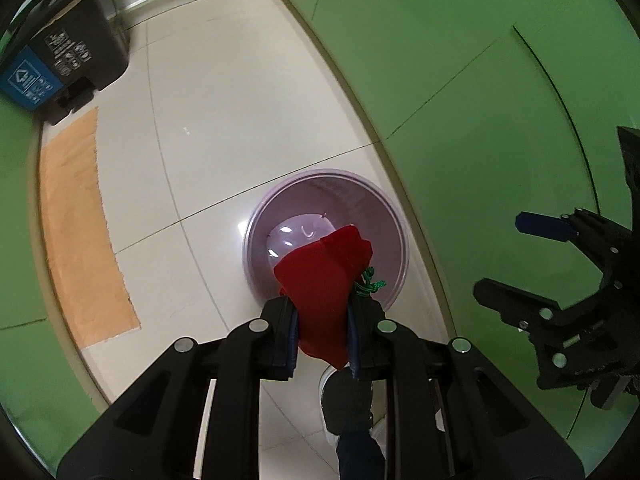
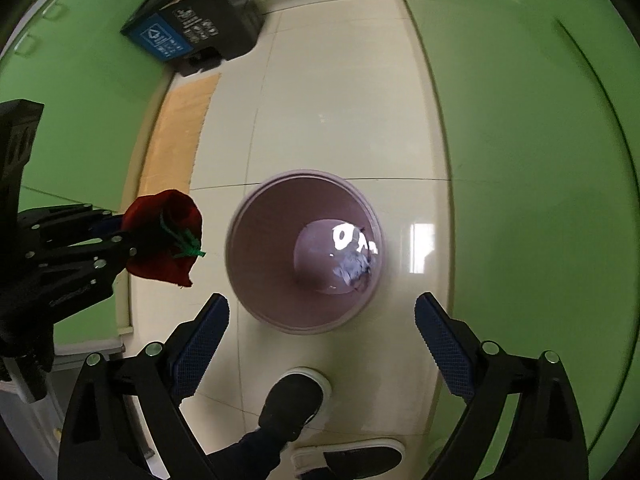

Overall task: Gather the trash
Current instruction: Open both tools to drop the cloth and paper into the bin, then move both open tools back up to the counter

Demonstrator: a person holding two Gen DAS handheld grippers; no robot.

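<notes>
A dark bin (image 2: 208,28) with a blue label stands on the cream tiled floor (image 2: 336,112), beside an orange mat (image 2: 180,128). Green walls (image 1: 460,40) flank the floor.

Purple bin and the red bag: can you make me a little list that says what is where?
bin: purple bin stands open on the tiled floor
in the bin: crumpled pale scrap on its bottom
red bag: red pouch with green cord, pinched in the left gripper
right gripper: right gripper open, empty, above the bin
</notes>
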